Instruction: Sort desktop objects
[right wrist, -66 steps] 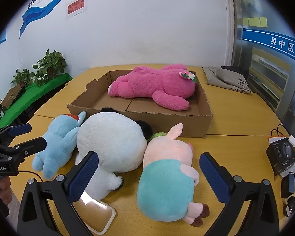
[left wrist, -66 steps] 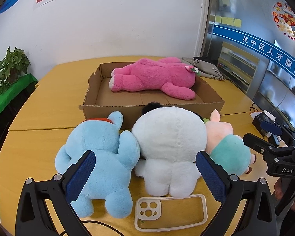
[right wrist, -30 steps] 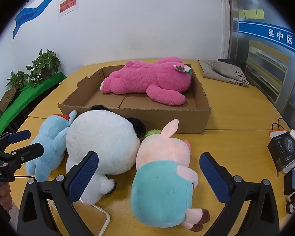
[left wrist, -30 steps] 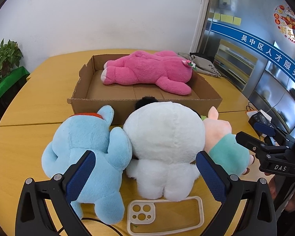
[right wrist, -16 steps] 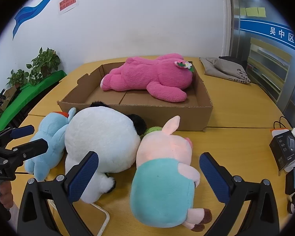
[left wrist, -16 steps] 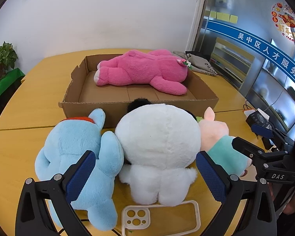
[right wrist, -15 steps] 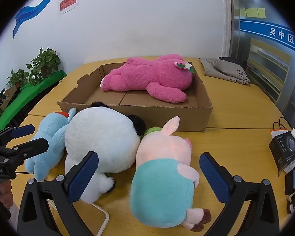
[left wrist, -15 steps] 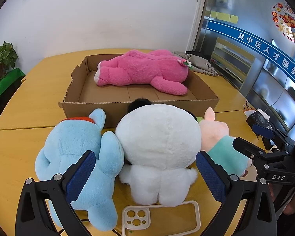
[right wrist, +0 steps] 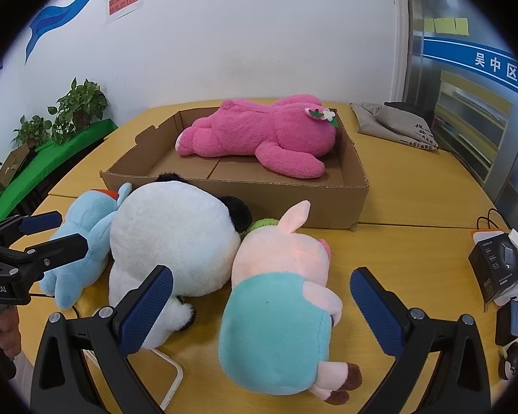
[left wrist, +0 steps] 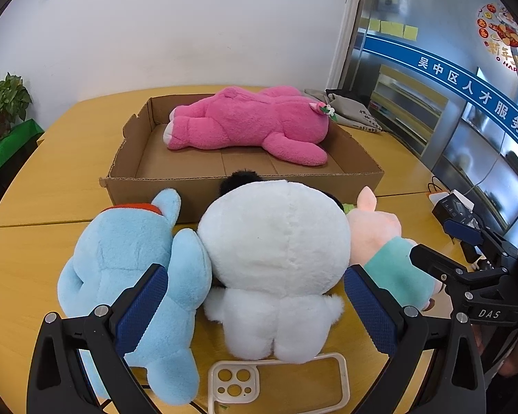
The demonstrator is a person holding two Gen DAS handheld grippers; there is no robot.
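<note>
Three plush toys lie face down in a row before a cardboard box (left wrist: 359, 176) (right wrist: 328, 214): a light blue one (left wrist: 127, 258) (right wrist: 83, 234), a white panda (left wrist: 276, 255) (right wrist: 172, 238) and a pink pig in a teal shirt (left wrist: 386, 241) (right wrist: 279, 296). A pink plush bear (left wrist: 248, 127) (right wrist: 262, 138) lies inside the box. My left gripper (left wrist: 255, 303) is open, its jaws straddling the panda's rear. My right gripper (right wrist: 259, 303) is open, its jaws either side of the pig's body. Both are empty.
A clear phone case (left wrist: 276, 383) lies on the yellow table at the panda's feet. Black boxes and small gadgets (right wrist: 497, 272) sit at the table's right edge. A grey bag (right wrist: 397, 124) lies at the back right. Potted plants (right wrist: 79, 107) stand on the left.
Both grippers have stayed open. The left view has shifted slightly right and closer to the panda over two seconds; the right view has drifted a little. The toys have not moved.
</note>
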